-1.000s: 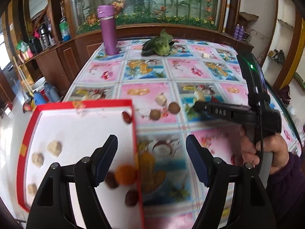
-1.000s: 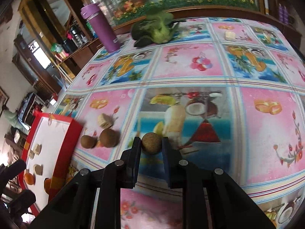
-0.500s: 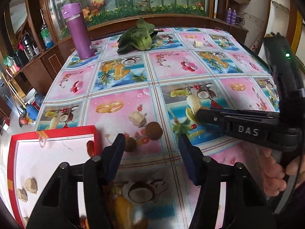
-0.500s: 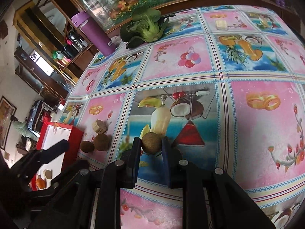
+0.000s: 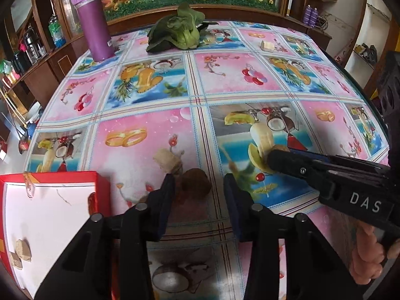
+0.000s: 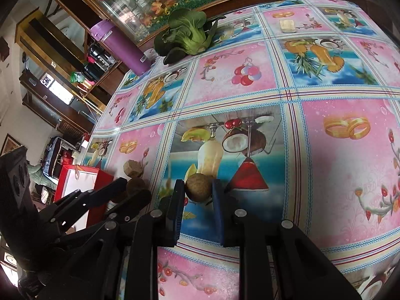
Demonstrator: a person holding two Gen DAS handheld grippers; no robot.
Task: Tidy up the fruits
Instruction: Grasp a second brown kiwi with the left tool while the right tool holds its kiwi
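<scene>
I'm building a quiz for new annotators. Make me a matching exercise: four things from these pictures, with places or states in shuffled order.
Things:
1. tall purple flask
2. leafy green vegetable
3. round brown fruit
4. red-rimmed white box

Places or states:
A. between the right gripper's fingers
B. upright at the far left table corner
C. near left, holding pale chunks
D. lying at the far middle edge

Pairs: 1-B, 2-D, 3-A, 4-C

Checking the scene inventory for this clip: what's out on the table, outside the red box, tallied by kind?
Brown round fruits: 3 (one in the right gripper)
Beige chunks: 2
Leafy green: 1
Purple flask: 1
Total: 7
</scene>
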